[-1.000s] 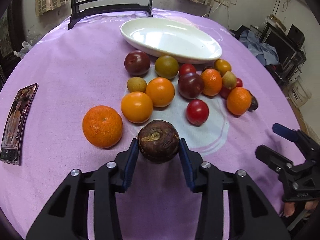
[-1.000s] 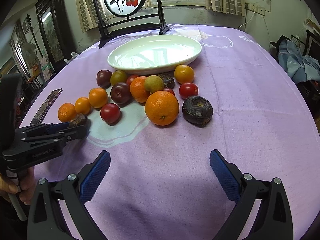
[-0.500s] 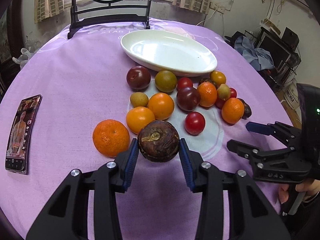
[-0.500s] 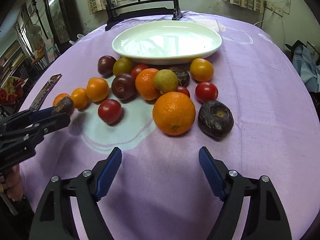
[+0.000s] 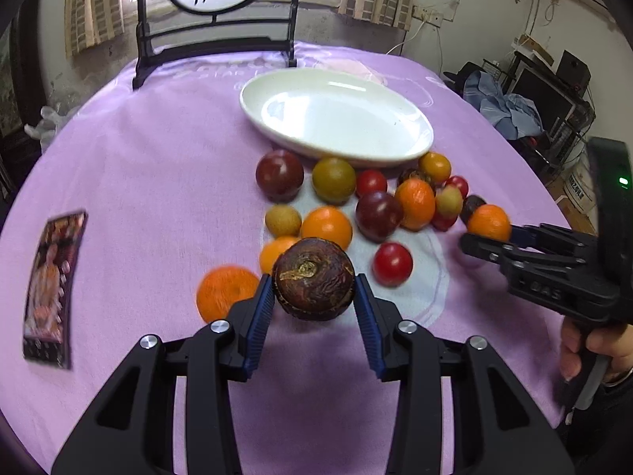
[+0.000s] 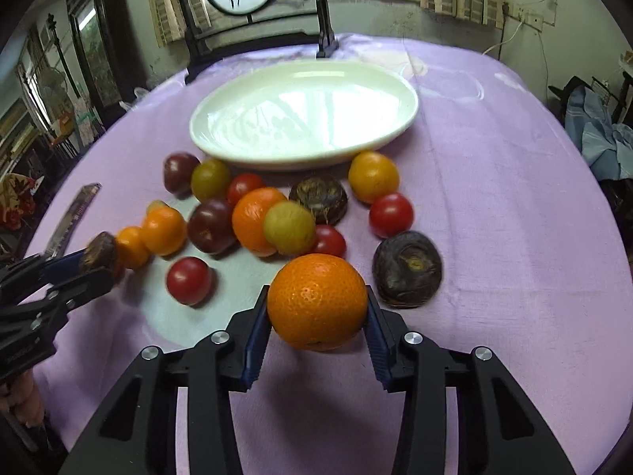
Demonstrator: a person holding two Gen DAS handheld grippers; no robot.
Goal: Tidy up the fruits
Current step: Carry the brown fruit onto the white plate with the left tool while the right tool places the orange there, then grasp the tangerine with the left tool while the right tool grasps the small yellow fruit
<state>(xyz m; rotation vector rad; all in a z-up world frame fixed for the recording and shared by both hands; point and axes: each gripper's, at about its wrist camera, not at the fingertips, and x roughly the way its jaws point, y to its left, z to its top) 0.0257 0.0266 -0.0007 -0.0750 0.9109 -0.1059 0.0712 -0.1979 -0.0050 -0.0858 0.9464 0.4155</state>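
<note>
My left gripper (image 5: 314, 301) is shut on a dark brown wrinkled fruit (image 5: 313, 279) and holds it above the purple cloth; it also shows in the right wrist view (image 6: 99, 253). My right gripper (image 6: 316, 316) is shut on a large orange (image 6: 317, 301), which also shows in the left wrist view (image 5: 489, 222). A white oval plate (image 5: 336, 116) lies empty at the back, also in the right wrist view (image 6: 304, 113). Several oranges, red tomatoes and dark plums (image 5: 378, 215) lie between the plate and the grippers.
A phone (image 5: 51, 287) lies on the cloth at the left. A black framed screen (image 5: 217, 19) stands behind the plate. Another dark wrinkled fruit (image 6: 407, 269) lies right of my right gripper. The round table's edge curves off on both sides.
My right gripper moved forward and closed on the large orange. My left gripper rose and moved forward with the brown fruit still in it.
</note>
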